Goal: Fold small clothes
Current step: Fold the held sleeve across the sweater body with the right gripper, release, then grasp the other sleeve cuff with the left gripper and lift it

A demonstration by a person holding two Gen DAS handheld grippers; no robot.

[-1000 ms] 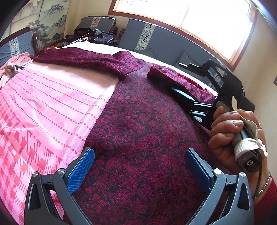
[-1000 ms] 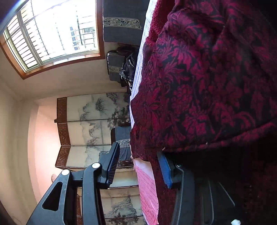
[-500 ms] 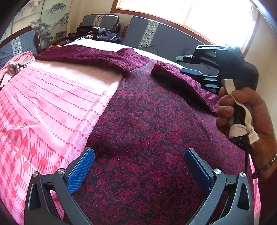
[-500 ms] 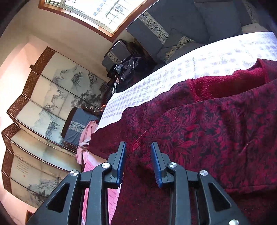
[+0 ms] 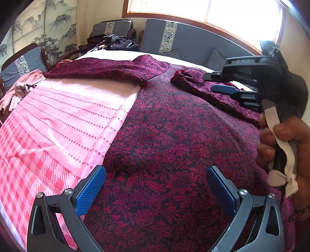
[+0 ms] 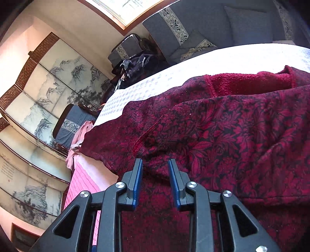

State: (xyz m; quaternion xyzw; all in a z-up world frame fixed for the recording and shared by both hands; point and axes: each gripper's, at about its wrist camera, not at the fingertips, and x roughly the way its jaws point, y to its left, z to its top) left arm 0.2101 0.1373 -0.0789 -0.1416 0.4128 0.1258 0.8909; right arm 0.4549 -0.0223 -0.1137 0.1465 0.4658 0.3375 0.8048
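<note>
Bright daylight enters through a wood-framed window (image 5: 203, 11) above a grey upholstered sofa (image 5: 193, 41) with patterned trim bands and cushions. Cream walls (image 6: 81, 25) meet a folding screen (image 6: 50, 81) painted with ink landscapes. Grey-cushioned wooden chairs (image 5: 19, 62) stand nearby; dark clothing (image 5: 112, 41) is heaped on one. A pink checked cloth (image 5: 48, 124) covers the work surface.

Matt knit garment (image 5: 174, 145) — fleecy lining; woven cotton-like bedcover (image 5: 58, 126); textured plastic pads (image 5: 91, 191)

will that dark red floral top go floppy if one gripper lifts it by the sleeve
Probably floppy: the floral top drapes in soft wrinkles and its sleeve lies bunched. The fleecy lining hints at some weight, so it would likely sag and drag.
</note>
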